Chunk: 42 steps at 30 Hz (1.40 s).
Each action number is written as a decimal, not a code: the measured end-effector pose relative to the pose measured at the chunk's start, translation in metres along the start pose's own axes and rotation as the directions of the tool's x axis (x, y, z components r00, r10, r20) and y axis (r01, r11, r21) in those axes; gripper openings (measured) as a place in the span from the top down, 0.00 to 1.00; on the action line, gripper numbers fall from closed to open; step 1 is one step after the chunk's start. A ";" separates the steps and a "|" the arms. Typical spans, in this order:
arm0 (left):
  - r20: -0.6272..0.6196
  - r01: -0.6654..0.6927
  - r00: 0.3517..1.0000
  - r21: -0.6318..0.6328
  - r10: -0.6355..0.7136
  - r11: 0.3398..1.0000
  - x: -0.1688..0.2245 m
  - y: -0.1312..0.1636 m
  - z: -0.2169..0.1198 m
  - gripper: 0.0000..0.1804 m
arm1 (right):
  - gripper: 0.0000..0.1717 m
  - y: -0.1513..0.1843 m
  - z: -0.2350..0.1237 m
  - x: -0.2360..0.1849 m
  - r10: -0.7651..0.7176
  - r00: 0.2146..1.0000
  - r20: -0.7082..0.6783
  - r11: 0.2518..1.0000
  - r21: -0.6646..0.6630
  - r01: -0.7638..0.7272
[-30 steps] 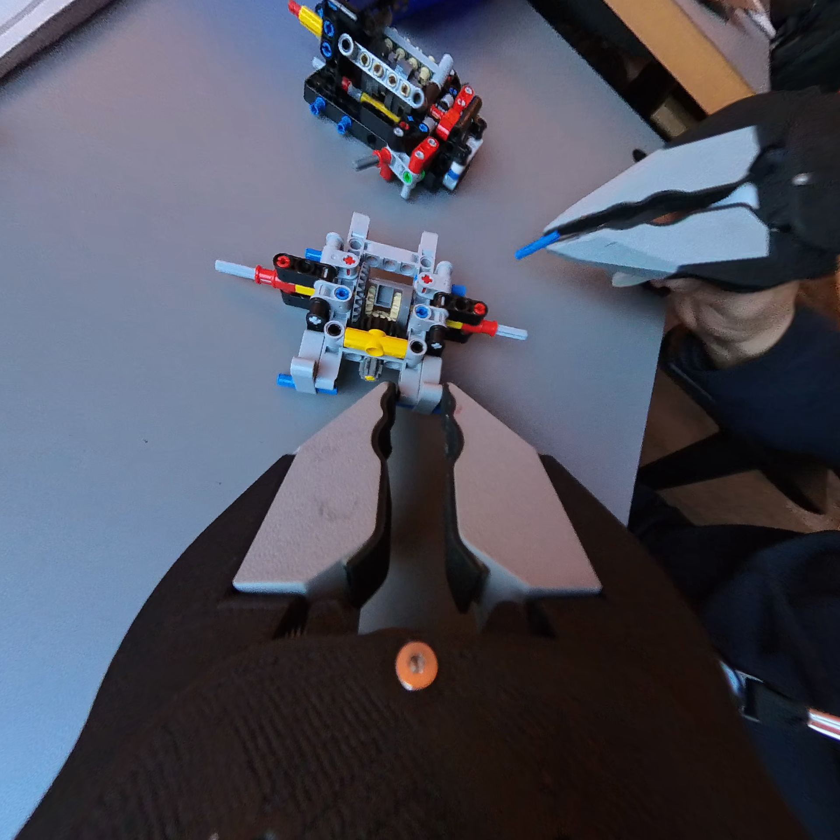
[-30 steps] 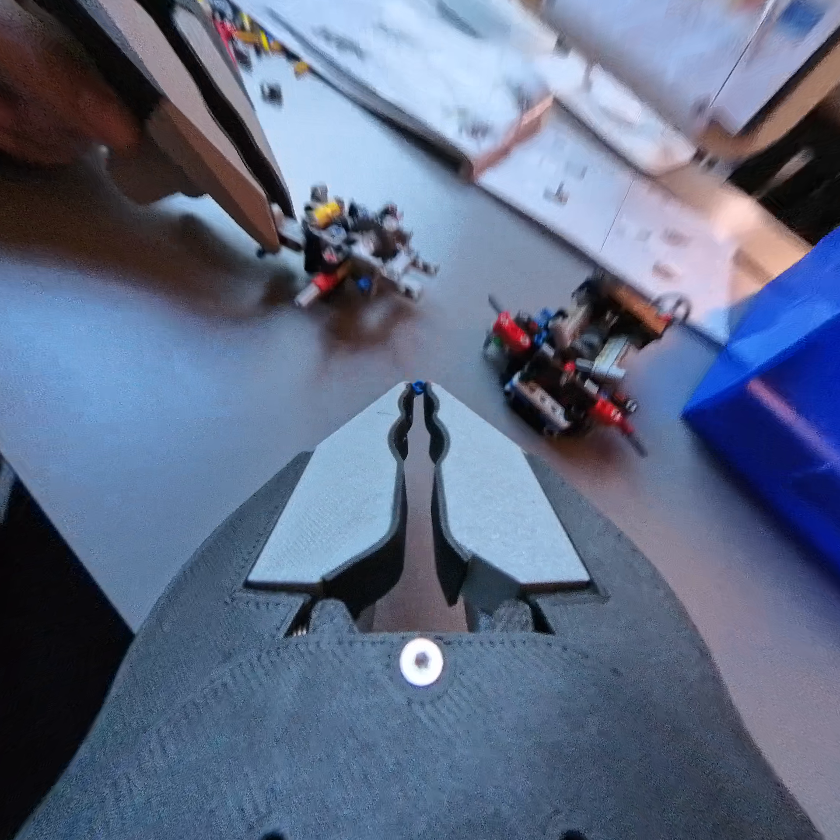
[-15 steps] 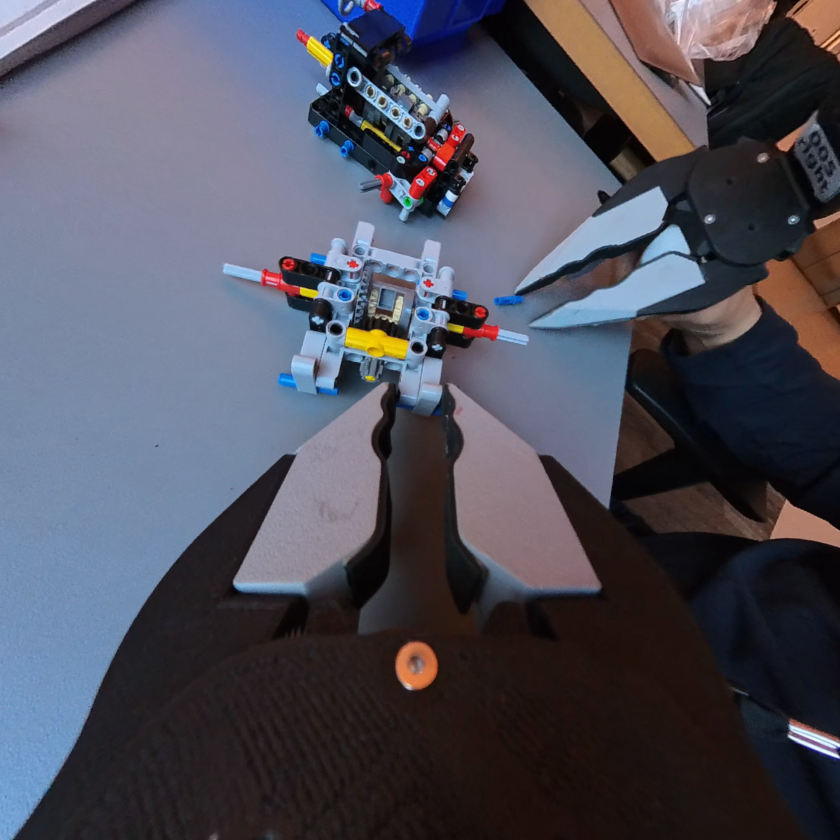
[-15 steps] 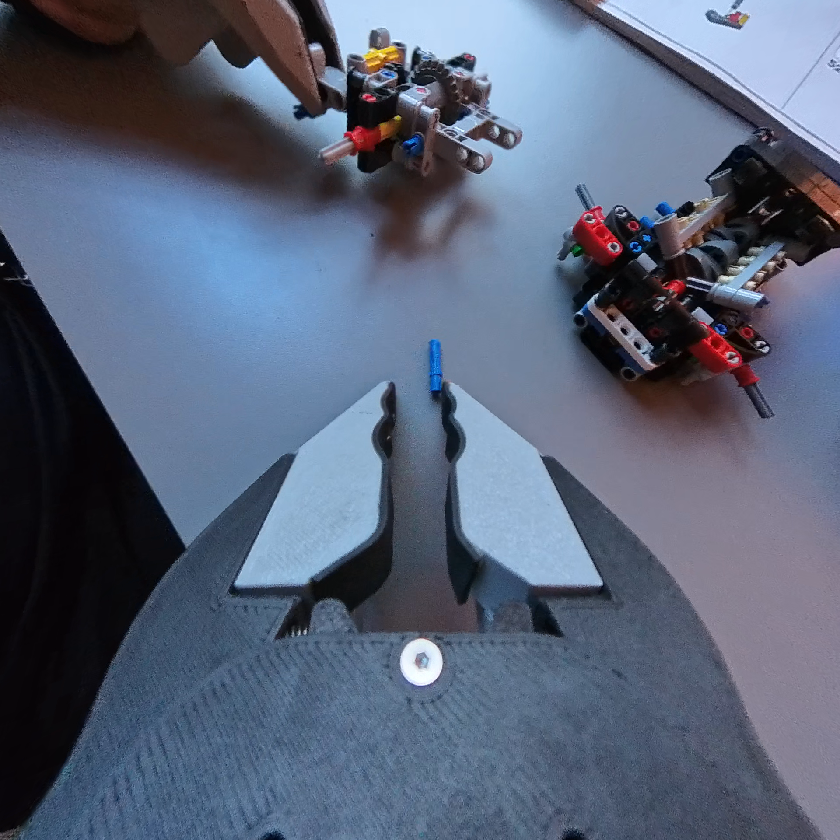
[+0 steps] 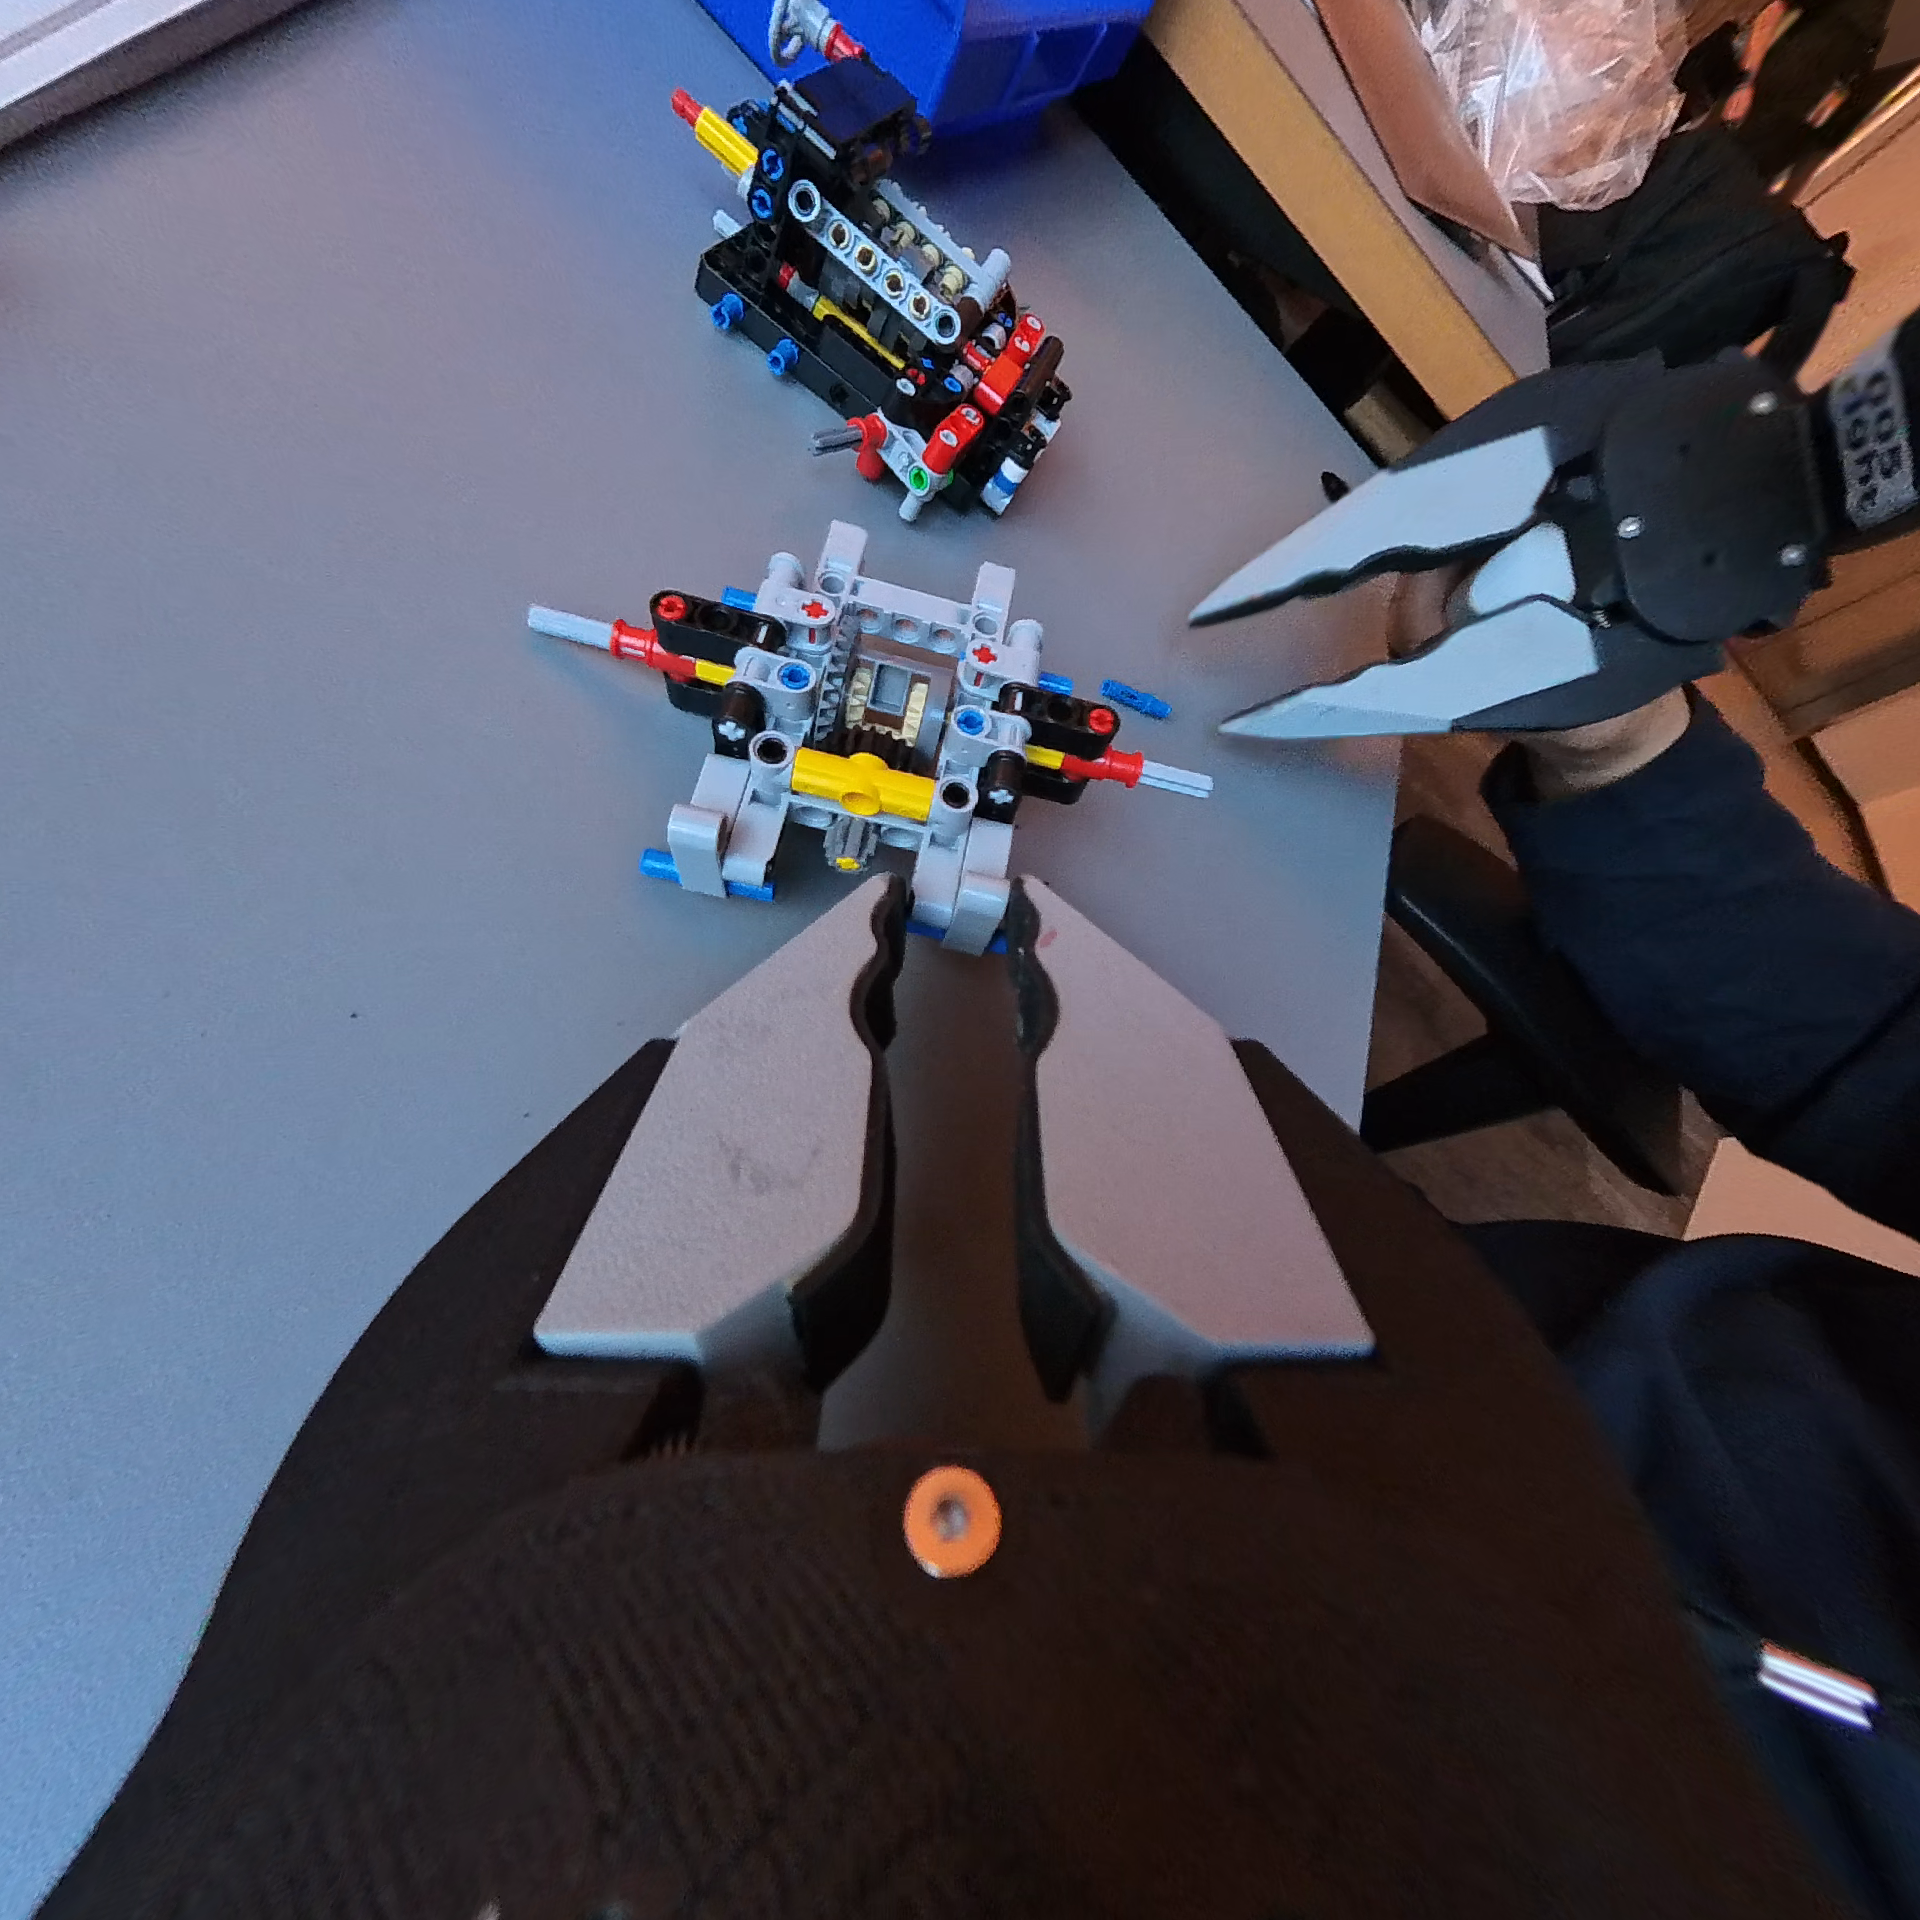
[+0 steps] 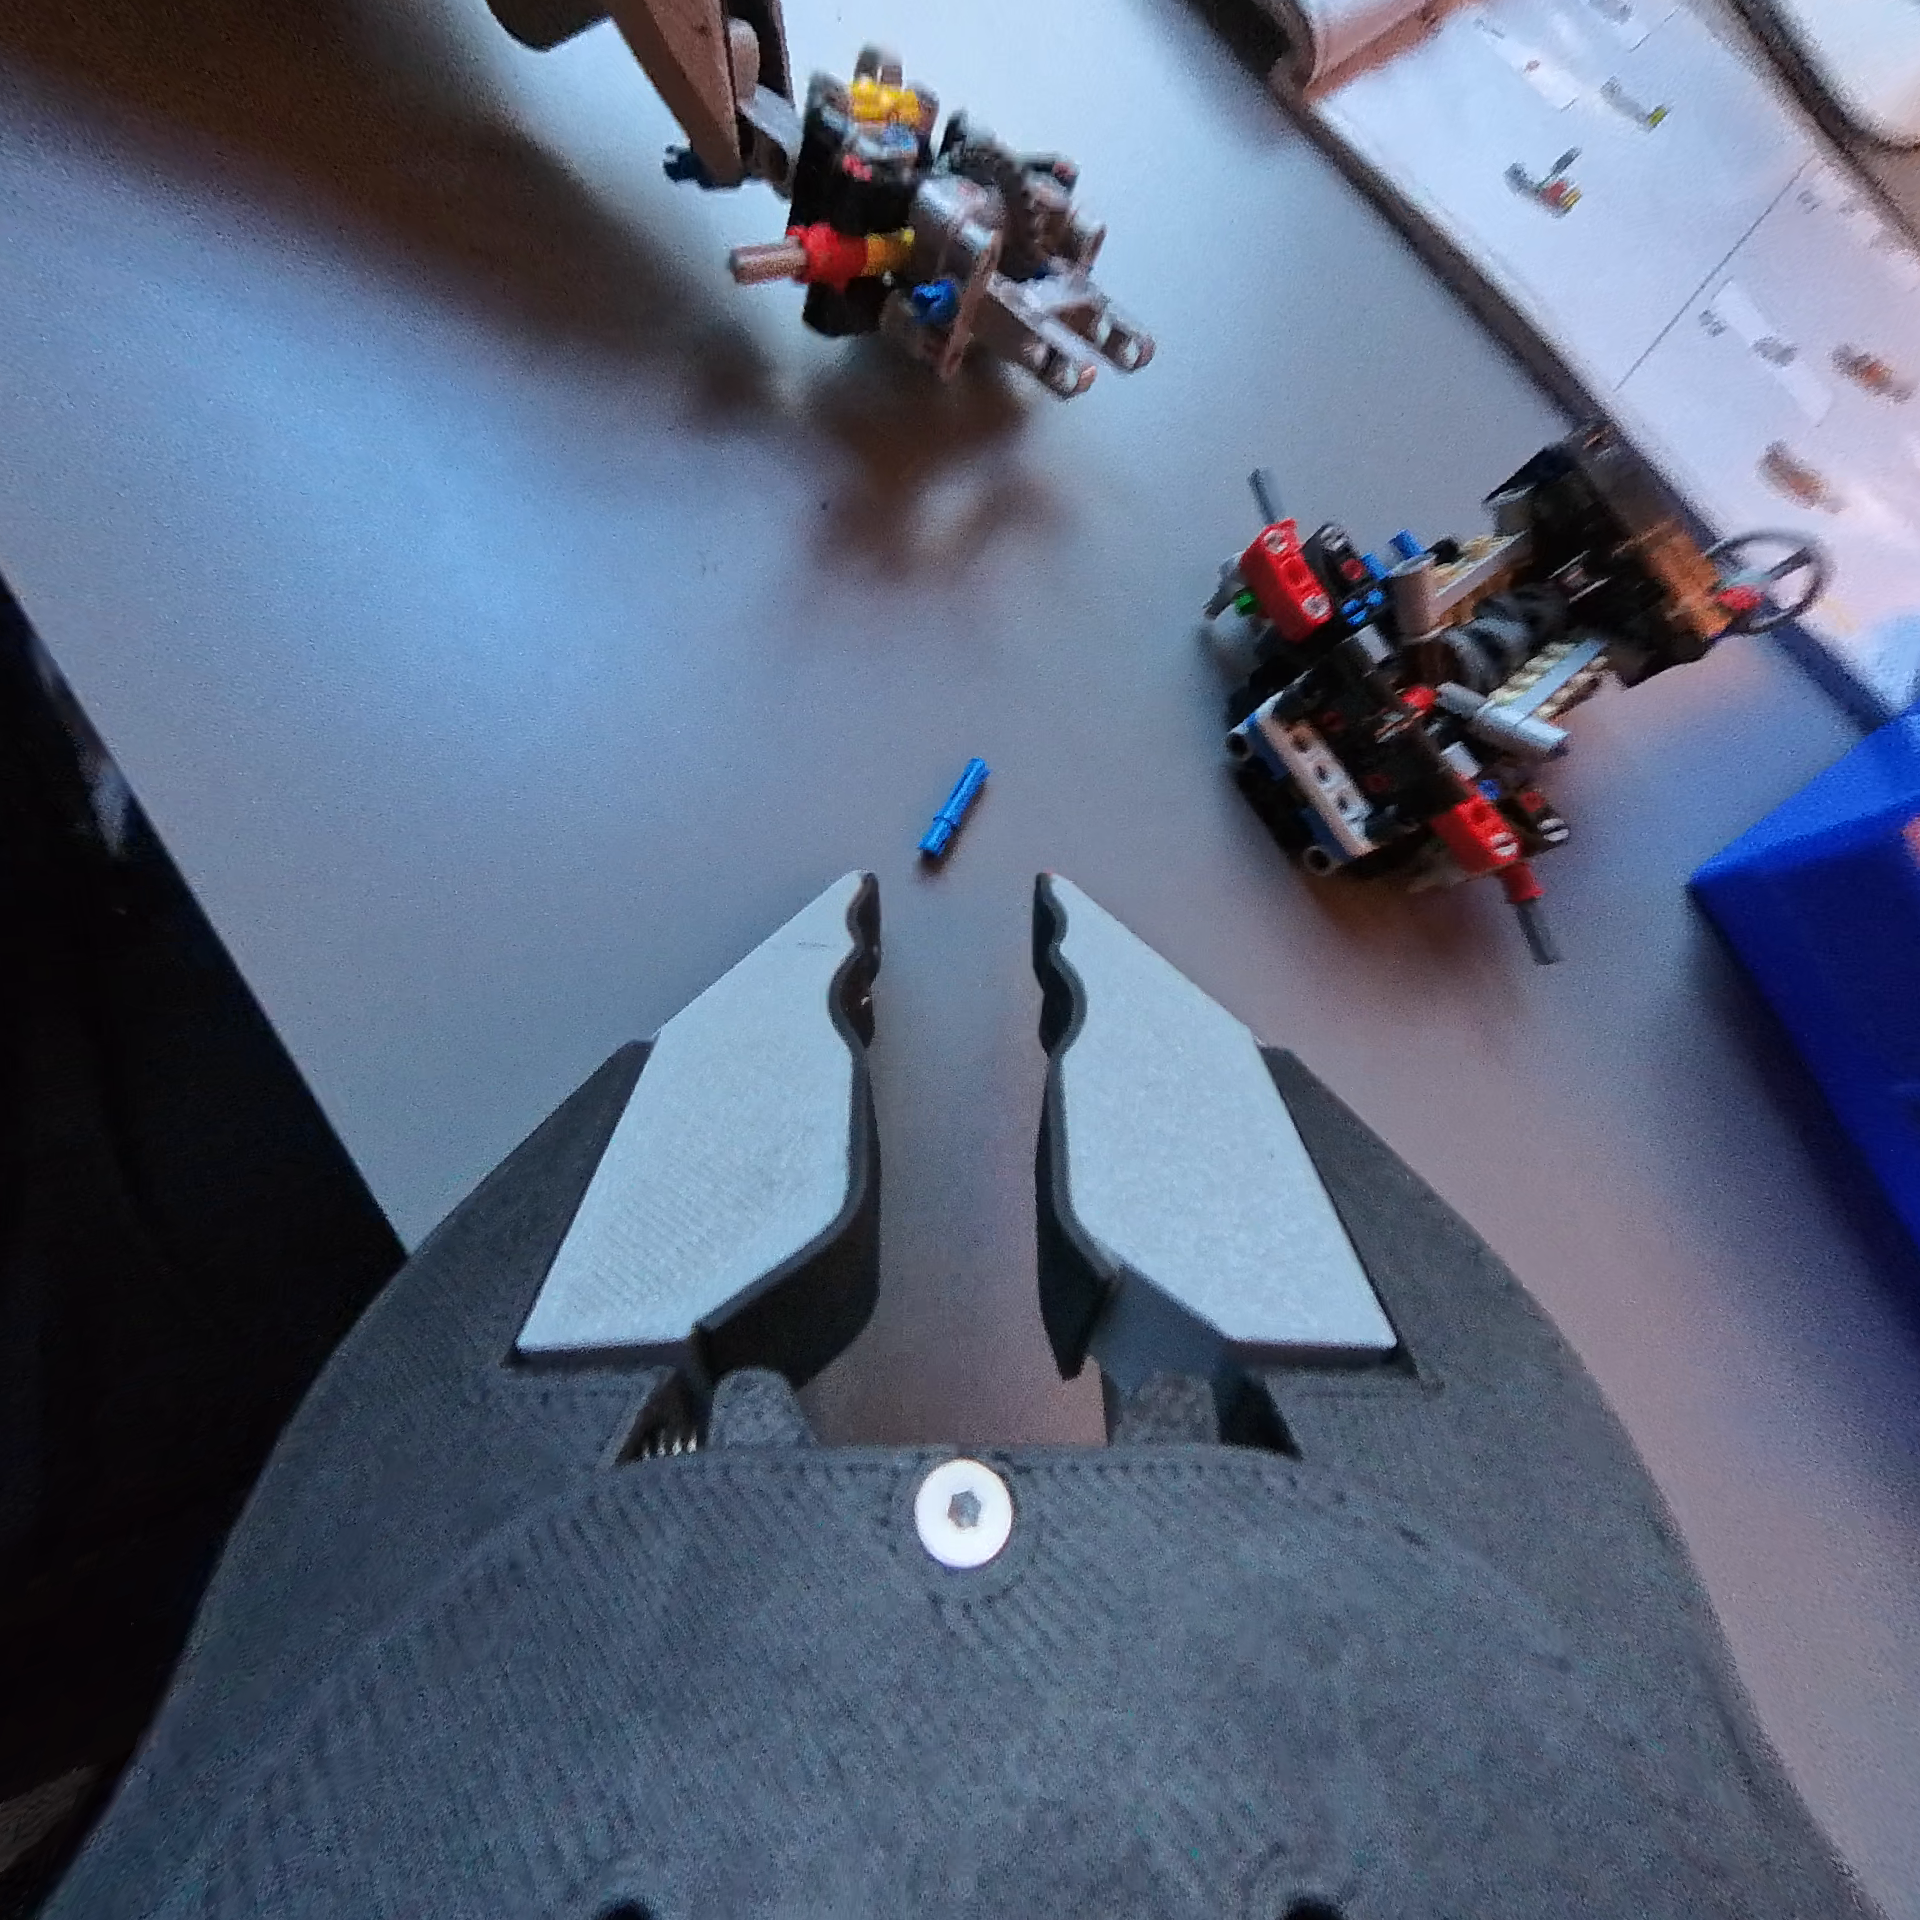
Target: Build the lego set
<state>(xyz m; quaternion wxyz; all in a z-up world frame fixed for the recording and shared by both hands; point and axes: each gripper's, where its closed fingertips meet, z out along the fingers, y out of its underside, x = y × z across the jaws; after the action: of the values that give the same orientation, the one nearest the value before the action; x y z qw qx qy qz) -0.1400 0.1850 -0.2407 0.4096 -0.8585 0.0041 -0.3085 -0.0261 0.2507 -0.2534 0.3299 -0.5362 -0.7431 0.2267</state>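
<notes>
Two handheld grippers over brick-built models on a grey table (image 5: 260, 623)

The left gripper (image 5: 954, 904) clamps a grey leg of the grey axle assembly (image 5: 873, 717) near the table's right edge. The right gripper (image 6: 956, 894) hangs open and bare just behind a loose blue pin (image 6: 953, 807); a darker model (image 5: 894, 312) stands near the far edge.

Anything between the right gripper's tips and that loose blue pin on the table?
Nothing visible. The blue pin lies alone on bare table just ahead of the open right gripper, touching neither fingertip. The gray assembly, gripped by the left gripper, and the black assembly sit well aside.
</notes>
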 end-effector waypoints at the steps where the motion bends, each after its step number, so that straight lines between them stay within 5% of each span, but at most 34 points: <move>1: -0.007 0.002 1.000 -0.001 -0.002 1.000 0.001 0.000 0.000 0.91 | 0.84 -0.006 -0.002 0.002 -0.027 0.999 -0.021 1.000 0.014 0.028; 6: -0.076 0.036 0.996 -0.008 -0.036 0.999 0.009 0.000 -0.005 0.91 | 0.75 -0.046 0.013 0.000 -0.302 0.941 -0.151 0.952 -0.006 0.305; 11: -0.185 0.126 0.975 0.002 -0.123 0.992 0.021 -0.004 -0.013 0.91 | 0.72 -0.093 0.043 -0.012 -0.599 0.747 -0.290 0.793 -0.084 0.603; 15: -0.176 0.113 0.978 -0.003 -0.112 0.994 0.020 -0.003 -0.021 0.91 | 0.86 -0.106 0.056 -0.017 -0.700 0.652 -0.290 0.703 -0.121 0.701; 19: -0.206 0.049 0.978 0.015 -0.045 0.999 0.025 -0.014 -0.041 0.86 | 0.86 -0.115 0.052 -0.019 -0.597 0.765 -0.242 0.789 -0.001 0.615; 23: -0.019 -0.332 0.943 -0.009 0.331 0.943 0.013 -0.022 -0.070 0.73 | 0.87 -0.123 0.042 -0.011 -0.388 0.912 -0.133 0.897 0.171 0.406; 26: 0.055 -0.464 0.885 0.009 0.463 0.886 0.016 -0.031 -0.074 0.70 | 0.86 -0.136 0.033 -0.019 -0.234 0.970 0.063 0.921 0.335 0.201; 33: 0.010 -0.572 0.820 0.016 0.572 0.820 0.033 -0.035 -0.066 0.78 | 0.87 -0.145 0.031 -0.037 -0.089 0.923 0.374 0.892 0.443 -0.093; 42: -0.171 -0.614 0.789 -0.237 0.589 0.753 0.036 -0.022 -0.050 0.78 | 0.87 -0.142 0.033 -0.044 -0.097 0.895 0.435 0.854 0.499 -0.150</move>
<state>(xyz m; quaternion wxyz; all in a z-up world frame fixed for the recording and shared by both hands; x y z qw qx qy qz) -0.1433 0.1549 -0.1827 0.3608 -0.8463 0.3411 -0.1931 -0.1330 0.1641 -0.1881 0.2806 -0.3711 -0.7015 0.5399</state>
